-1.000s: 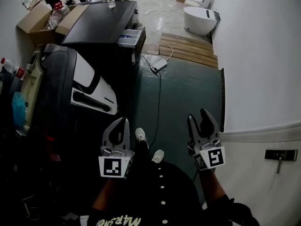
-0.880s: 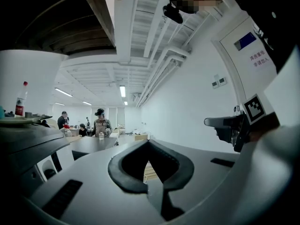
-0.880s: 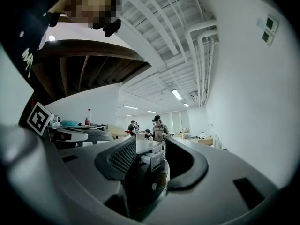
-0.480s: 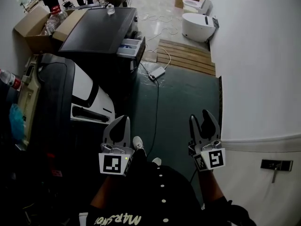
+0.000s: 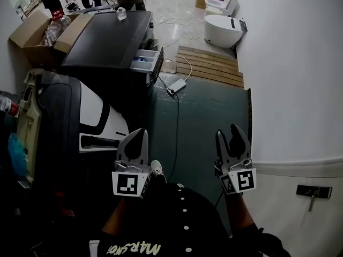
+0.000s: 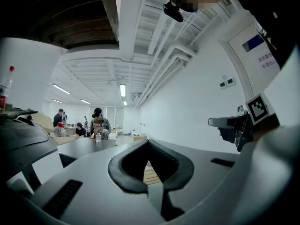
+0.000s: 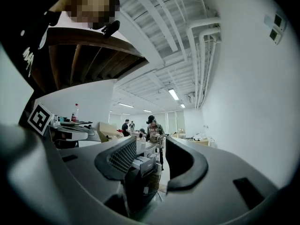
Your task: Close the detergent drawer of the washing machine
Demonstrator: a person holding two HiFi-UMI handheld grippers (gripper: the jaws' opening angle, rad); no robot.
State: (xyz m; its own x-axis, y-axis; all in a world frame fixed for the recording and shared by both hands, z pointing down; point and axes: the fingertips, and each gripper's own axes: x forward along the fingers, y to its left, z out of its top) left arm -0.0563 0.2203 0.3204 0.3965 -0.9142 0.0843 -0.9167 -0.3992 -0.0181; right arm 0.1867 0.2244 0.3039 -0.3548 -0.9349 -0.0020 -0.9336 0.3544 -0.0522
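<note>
Sliding lower in the head view than a second ago, the washing machine (image 5: 107,33) now sits closer to the picture's middle. Its detergent drawer (image 5: 146,60) is still pulled out from the front corner. Both tongs hang in the same spots in that view as before, well short of the machine.

From the head view alone come the dark lid of the machine with a small cup (image 5: 121,14) at its far edge. Wooden slats (image 5: 209,63) lie on the floor to the machine's right, and a white toilet (image 5: 222,25) stands beyond them. A cable (image 5: 179,111) runs from the machine's foot towards the person's shoe (image 5: 156,167). The gripper views show what the head view does not: people (image 6: 98,123) standing behind the machine, under ceiling lights.

The left tongs (image 5: 136,135) are pressed together at the tips (image 6: 148,142), with only a hollow between the pads and nothing in it. The right tongs (image 5: 228,130) are spread wide (image 7: 151,142) and touch nothing. The open drawer (image 7: 143,163) shows far off through their gap.
</note>
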